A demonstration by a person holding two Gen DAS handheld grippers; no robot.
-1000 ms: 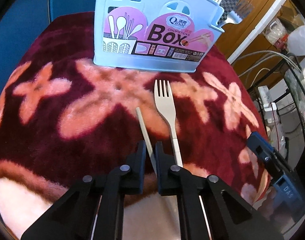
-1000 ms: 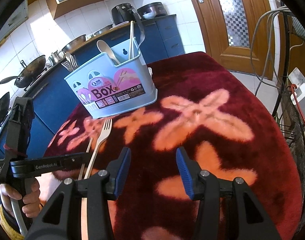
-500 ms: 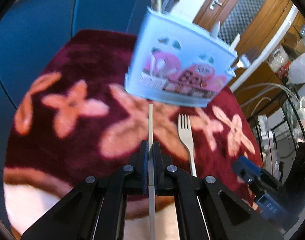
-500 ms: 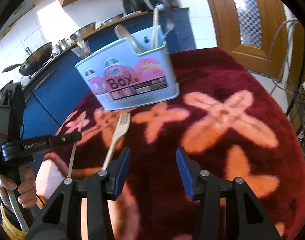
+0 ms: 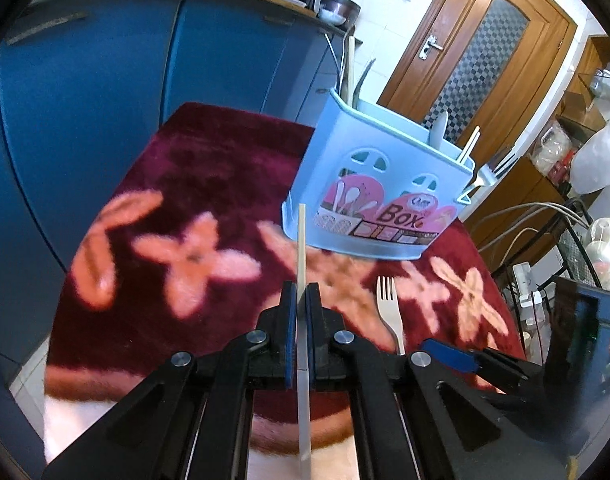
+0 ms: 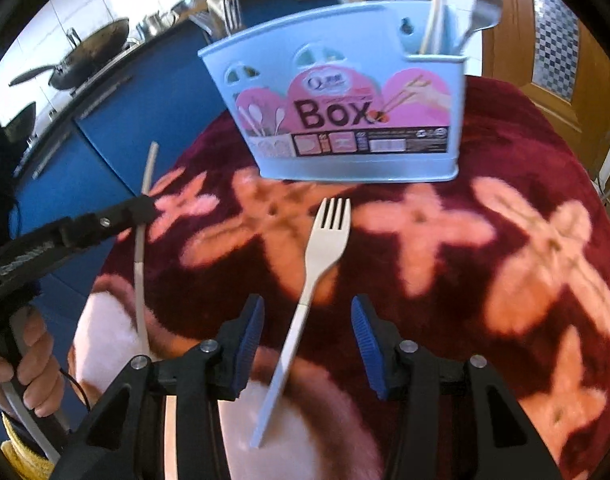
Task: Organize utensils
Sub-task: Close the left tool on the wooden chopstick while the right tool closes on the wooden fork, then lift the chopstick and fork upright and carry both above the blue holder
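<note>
one pale blue plastic utensil box point(image 6: 345, 104) holding spoons, chopsticks, a metal fork, your left gripper point(image 5: 300, 300) clamped on a thin chopstick point(image 5: 301, 248), your right gripper point(image 6: 307, 344) spread wide around a cream fork point(image 6: 317, 264) on plush floral cloth point(image 6: 505, 240)

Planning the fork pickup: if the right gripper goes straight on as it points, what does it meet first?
The right gripper, jaws open, already straddles the fork handle; further on it would likely meet the fork's head, then the utensil box.

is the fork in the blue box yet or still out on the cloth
Out. The fork lies flat on the cloth in front of the box, its handle between the open right gripper's fingers, untouched.
</note>
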